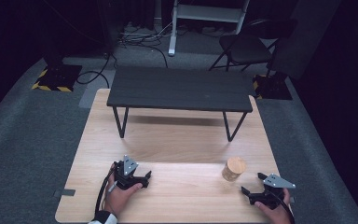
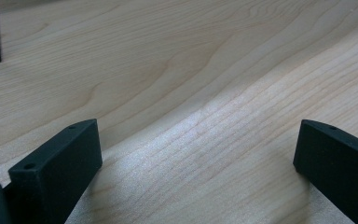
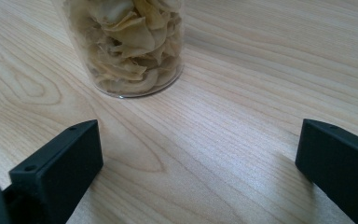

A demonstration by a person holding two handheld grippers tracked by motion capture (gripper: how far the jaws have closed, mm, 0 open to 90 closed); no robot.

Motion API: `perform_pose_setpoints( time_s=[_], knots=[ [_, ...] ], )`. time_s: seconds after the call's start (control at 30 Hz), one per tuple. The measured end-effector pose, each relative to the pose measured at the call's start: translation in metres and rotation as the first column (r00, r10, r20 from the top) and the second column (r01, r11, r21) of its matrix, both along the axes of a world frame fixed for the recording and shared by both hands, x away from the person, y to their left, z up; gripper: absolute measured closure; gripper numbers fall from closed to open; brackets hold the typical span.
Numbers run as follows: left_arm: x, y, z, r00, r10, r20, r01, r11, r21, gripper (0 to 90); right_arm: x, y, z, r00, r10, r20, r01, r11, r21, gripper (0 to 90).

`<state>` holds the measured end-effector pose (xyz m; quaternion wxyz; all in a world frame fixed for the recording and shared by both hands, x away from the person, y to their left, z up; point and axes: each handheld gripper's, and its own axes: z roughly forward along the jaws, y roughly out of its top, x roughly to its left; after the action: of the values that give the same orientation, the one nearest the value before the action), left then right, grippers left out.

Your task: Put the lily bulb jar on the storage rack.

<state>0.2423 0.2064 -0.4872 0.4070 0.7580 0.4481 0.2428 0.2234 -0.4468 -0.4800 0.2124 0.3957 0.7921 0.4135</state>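
Jar (image 1: 233, 169) with a wooden lid stands upright on the light wooden table (image 1: 177, 140), at about 10 o'clock from your right gripper (image 1: 251, 185) and near it, untouched. Pale dried pieces show through its clear wall. Your left gripper (image 1: 141, 179) rests at 9 o'clock of the jar, well apart. Both jaw pairs are spread wide, holding nothing. A dark low bench (image 1: 181, 88) stands at 12 o'clock.

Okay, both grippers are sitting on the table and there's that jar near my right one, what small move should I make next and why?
Probably ease the right gripper forward and a little left toward the jar. Its jaws stand wide open with nothing between them, and the jar stands upright on the wooden table just ahead, left of the jaws' centre line. The left gripper is open too, but farther off.
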Motion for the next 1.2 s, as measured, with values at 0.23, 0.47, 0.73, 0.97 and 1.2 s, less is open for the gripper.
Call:
perform_pose_setpoints(
  time_s=[0.23,0.47,0.73,0.97,1.2],
  knots=[
    [0.0,0.0,0.0,1.0,-0.002,0.0,0.002,1.0,0.0,0.9,0.0,0.0,0.0,1.0,0.0,-0.001,0.0,1.0,0.0,0.2],
    [0.0,0.0,0.0,1.0,-0.004,0.0,0.004,1.0,0.0,1.0,0.0,0.0,0.0,1.0,-0.001,-0.003,0.001,1.0,0.001,0.2],
    [0.0,0.0,0.0,1.0,-0.004,0.0,0.004,1.0,0.0,1.0,0.002,-0.001,0.0,1.0,-0.001,-0.007,0.001,1.0,0.011,0.1],
    [0.0,0.001,0.0,1.0,-0.004,0.0,0.004,1.0,0.0,0.9,0.009,-0.005,0.008,0.9995,0.003,-0.03,-0.002,0.999,0.037,0.4],
    [0.0,0.001,0.0,1.0,-0.005,0.0,0.005,1.0,0.0,0.9,0.017,0.004,0.031,0.9979,0.063,0.012,-0.064,0.997,0.035,0.4]
  ],
)
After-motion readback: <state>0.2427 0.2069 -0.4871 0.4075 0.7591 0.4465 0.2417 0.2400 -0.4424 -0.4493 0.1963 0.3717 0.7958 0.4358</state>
